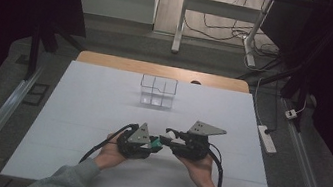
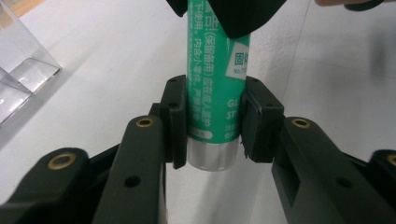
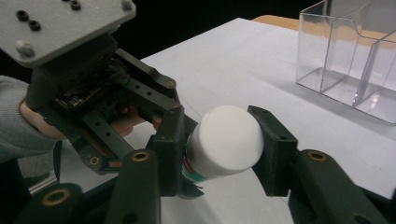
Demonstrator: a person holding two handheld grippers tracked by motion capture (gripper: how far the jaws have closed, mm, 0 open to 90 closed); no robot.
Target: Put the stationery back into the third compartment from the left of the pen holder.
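— Green and white, that tube: a glue stick (image 2: 215,88) with printed lettering down its side. Where does it sit?

— Between the two tools, off the white table (image 1: 100,113), in front of the person. The left hand-held gripper (image 2: 215,122) is clamped around its lower body, both pads pressed against the green label, with the silver-grey base poking out just below them.

— And the other end?

— In the right gripper view, the right hand-held gripper (image 3: 217,142) has its jaws on either side of the white cap (image 3: 227,140). Both pads look to be touching the cap, so I read it as gripping it, though the contact on the far side is partly hidden by the cap's bulge.

— Can you read the label?

— Only partly. In the left gripper view the top of the tube is covered by the dark jaws of the other tool, and the white label patch is cut off there. The print is too small to make out.

— What does the high view give?

— Little detail. The left hand-held gripper (image 1: 152,144) and the right one (image 1: 167,138) meet nose to nose, and the stick (image 1: 156,145) is just a small green fleck between them. The hands are largely hidden under the tools.

— Anything else on the table?

— A clear plastic organizer (image 1: 157,91) with compartments, well apart, toward the far edge. Its walls are hard to trace from above.
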